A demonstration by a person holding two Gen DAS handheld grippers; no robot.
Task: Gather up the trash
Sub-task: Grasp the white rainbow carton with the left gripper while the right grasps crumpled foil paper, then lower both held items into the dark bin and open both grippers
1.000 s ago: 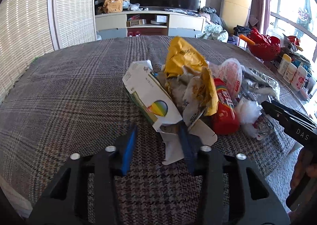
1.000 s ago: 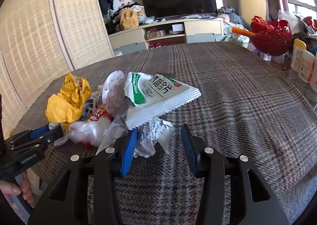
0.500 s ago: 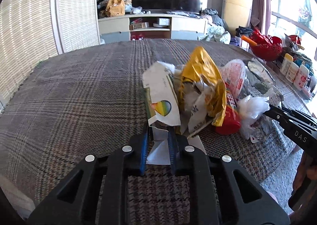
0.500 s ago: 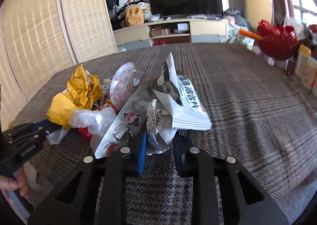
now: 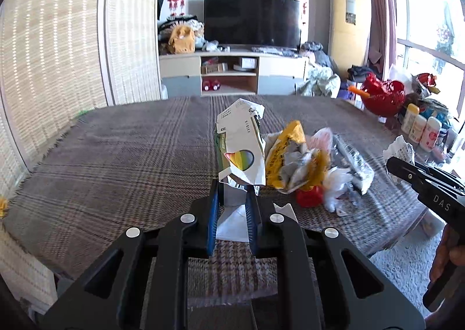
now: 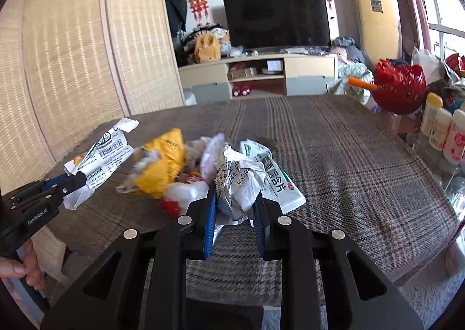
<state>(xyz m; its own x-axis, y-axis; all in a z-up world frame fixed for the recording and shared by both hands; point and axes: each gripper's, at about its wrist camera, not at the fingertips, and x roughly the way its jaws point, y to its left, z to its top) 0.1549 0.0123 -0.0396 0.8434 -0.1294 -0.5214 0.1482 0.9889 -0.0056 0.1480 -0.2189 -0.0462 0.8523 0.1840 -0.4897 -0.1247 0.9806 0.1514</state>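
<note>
Left claw [image 5: 232,199] clamped on torn white carton [image 5: 240,146], rainbow print. Right claw [image 6: 236,208] clamped on crumpled printed paper [image 6: 239,181]. Barcode side of carton visible only from right wrist.

Trash pile [image 5: 302,167] is sitting on tabletop [image 5: 130,155], w/ torn carton [image 5: 241,149] standing at its left edge. Bottles [image 5: 421,129] are lining the tabletop's right side, behind a basket [image 5: 383,97]. TV [image 5: 251,20] is resting on a cabinet [image 5: 232,74] beyond the far edge.
</note>
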